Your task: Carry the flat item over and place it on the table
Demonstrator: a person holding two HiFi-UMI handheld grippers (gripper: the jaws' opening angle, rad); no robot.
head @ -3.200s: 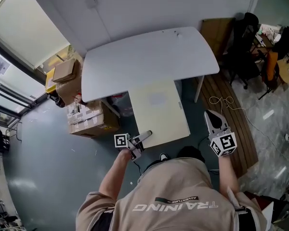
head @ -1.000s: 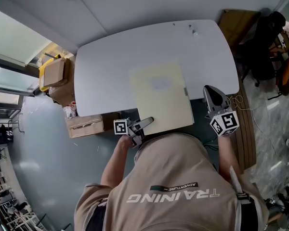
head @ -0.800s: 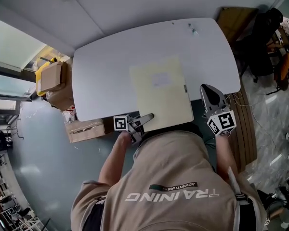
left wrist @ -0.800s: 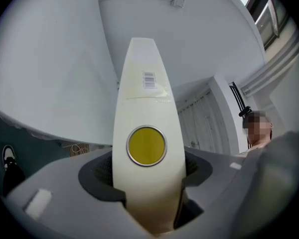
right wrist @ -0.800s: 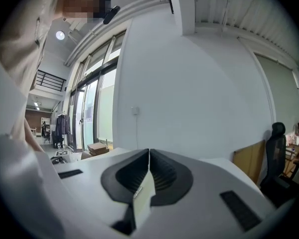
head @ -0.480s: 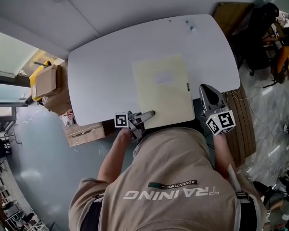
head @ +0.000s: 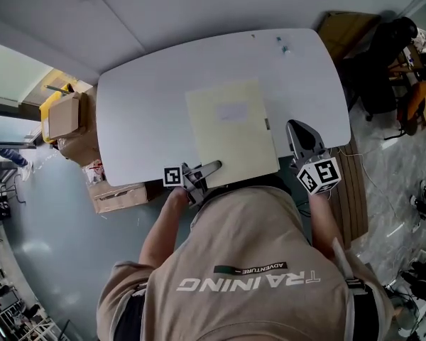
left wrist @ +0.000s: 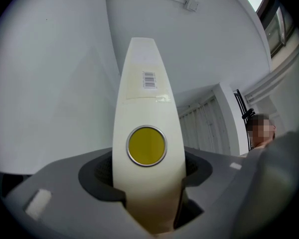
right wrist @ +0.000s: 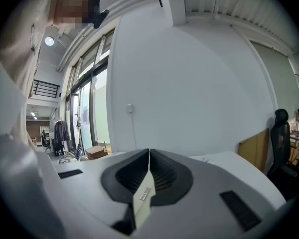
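Note:
The flat item is a pale yellow board [head: 231,130] lying over the white table [head: 145,109], its near edge about level with the table's front edge. Whether it rests on the top I cannot tell. My left gripper [head: 213,166] is shut on the board's near left corner. In the left gripper view the board [left wrist: 147,98] runs out between the jaws, showing a yellow disc and a barcode label. My right gripper [head: 298,128] hangs just right of the board's right edge, apart from it. Its jaws [right wrist: 148,156] meet in a closed line, gripping nothing.
Cardboard boxes [head: 62,116] and another box [head: 117,194] stand on the floor left of the table. A wooden panel [head: 341,27] and a black office chair [head: 387,55] stand at the right. Small items [head: 282,47] lie near the table's far edge.
The person has walked up to the table, and the board has gone from in front of it to over its top. Over the last second it shifted slightly left.

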